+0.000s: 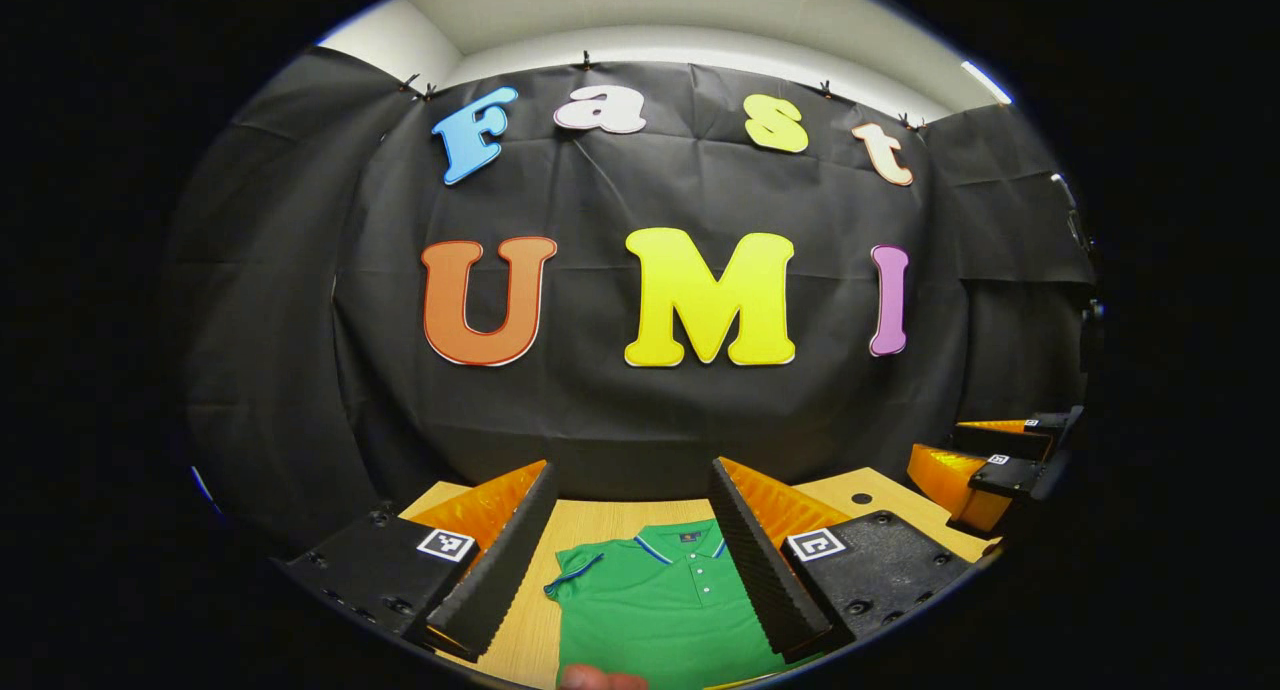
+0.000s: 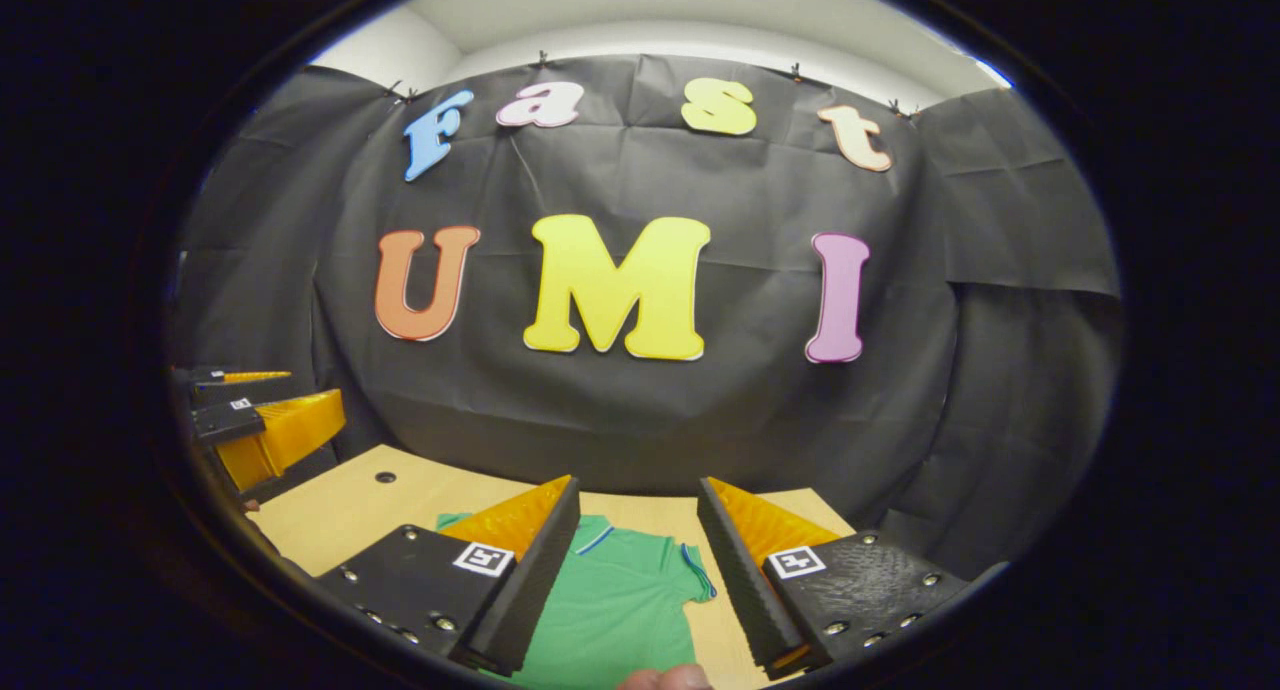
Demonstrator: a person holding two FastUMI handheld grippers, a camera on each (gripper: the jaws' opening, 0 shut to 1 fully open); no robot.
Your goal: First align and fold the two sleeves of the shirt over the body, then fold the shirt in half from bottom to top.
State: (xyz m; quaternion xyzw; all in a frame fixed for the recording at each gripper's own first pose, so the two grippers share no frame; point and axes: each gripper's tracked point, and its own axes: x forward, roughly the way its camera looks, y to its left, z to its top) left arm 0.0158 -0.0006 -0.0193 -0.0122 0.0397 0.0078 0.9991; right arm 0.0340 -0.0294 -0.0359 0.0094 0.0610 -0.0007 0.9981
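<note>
Fingertip skin (image 1: 600, 679) shows at the very bottom edge of the left gripper view, and another bit of a finger (image 2: 665, 678) at the bottom of the right gripper view. Just beyond, each view has its own tool in the foreground: the left tool (image 1: 635, 560) and the right tool (image 2: 635, 570), two in all, each with its two fingers spread wide apart and nothing between them, both held above the bench and touching no cloth. One green polo shirt (image 1: 660, 600) lies flat on the wooden bench (image 1: 870, 495), collar toward the far wall. In the left gripper view the collar, the buttoned placket and one short sleeve with a blue trimmed cuff are seen between the fingers; the right gripper view shows the shirt's (image 2: 610, 600) other short sleeve, spread outward, while the placket is hidden behind a finger. Each view also catches the other tool farther off: the right tool (image 1: 985, 465) at the right edge of the left gripper view, the left tool (image 2: 255, 420) at the left edge of the right gripper view. One round hole (image 2: 385, 477) marks the bench top. Behind it hangs the black cloth wall (image 1: 640, 420), with pale ceiling (image 1: 700, 10) above.
</note>
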